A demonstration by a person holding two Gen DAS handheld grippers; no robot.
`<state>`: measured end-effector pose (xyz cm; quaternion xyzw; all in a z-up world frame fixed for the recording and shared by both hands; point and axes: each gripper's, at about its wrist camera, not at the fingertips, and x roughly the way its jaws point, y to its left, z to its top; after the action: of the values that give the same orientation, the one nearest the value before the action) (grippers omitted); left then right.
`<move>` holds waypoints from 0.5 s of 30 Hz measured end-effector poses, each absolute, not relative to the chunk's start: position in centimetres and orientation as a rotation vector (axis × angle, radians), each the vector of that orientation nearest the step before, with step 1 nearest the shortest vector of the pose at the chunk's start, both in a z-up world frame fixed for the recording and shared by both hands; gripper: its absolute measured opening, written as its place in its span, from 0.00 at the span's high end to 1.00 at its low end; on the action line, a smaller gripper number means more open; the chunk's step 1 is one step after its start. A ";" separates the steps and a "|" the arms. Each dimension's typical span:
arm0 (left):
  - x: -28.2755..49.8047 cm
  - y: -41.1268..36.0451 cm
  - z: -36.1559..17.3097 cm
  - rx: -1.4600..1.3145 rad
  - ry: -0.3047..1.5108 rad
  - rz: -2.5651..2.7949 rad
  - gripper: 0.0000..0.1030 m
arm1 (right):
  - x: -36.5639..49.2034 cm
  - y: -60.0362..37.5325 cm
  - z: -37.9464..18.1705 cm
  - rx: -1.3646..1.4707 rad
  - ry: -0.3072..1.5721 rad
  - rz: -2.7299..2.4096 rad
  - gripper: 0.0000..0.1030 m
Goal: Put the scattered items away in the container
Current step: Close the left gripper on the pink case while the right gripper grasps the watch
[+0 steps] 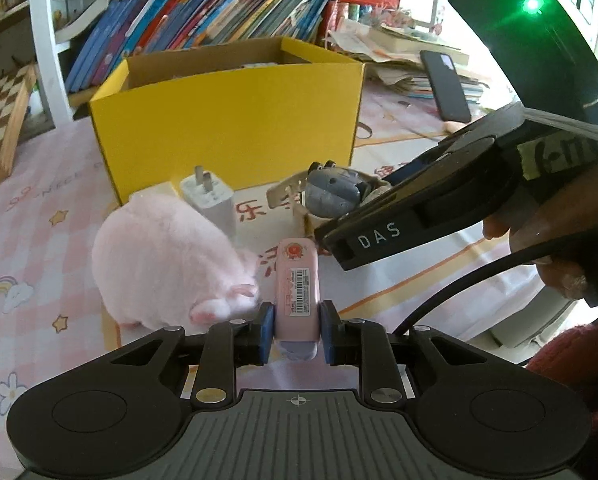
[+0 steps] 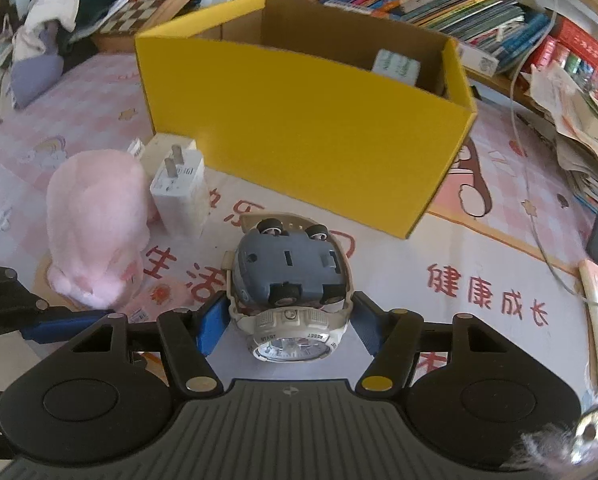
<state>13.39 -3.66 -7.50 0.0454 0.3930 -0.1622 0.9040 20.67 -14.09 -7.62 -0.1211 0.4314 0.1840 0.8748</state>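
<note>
My left gripper (image 1: 297, 330) is shut on a small pink case with a barcode label (image 1: 297, 284), just above the mat. My right gripper (image 2: 287, 322) is shut on a beige wristwatch (image 2: 289, 336) with an upside-down grey toy car (image 2: 289, 268) lying on it; both also show in the left wrist view (image 1: 331, 194). The yellow cardboard box (image 1: 227, 128) (image 2: 311, 136) stands open behind them, with a pale packet (image 2: 395, 66) inside. A pink plush toy (image 1: 163, 264) (image 2: 95, 228) and a white charger plug (image 1: 211, 200) (image 2: 179, 192) sit on the mat left of the grippers.
A pink patterned mat (image 2: 499, 288) covers the table. Bookshelves (image 1: 203, 16) stand behind the box. A chessboard (image 1: 3, 116) lies at the far left, a black phone (image 1: 445, 86) and stacked papers (image 2: 579, 120) at the right. A thin cable (image 2: 539, 220) crosses the mat.
</note>
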 end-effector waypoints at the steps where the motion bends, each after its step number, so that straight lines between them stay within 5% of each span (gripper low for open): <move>1: 13.3 -3.7 -7.4 0.092 0.810 -0.338 0.78 | 20.6 -14.2 -7.6 -0.248 0.902 0.380 0.39; 5: 13.0 -3.6 -6.9 0.080 0.787 -0.341 0.78 | 20.1 -14.8 -7.5 -0.225 0.923 0.356 0.37; 8: 12.8 -3.3 -6.3 0.064 0.765 -0.335 0.78 | 19.4 -15.7 -6.6 -0.171 0.893 0.366 0.24; 15: 12.4 -3.3 -5.7 0.049 0.743 -0.327 0.78 | 18.7 -17.8 -4.6 -0.031 0.828 0.301 0.30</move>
<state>12.38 -3.28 -5.69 0.0241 0.3613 -0.1592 0.9185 18.72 -17.80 -4.59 -0.0150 0.4008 0.1457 0.9044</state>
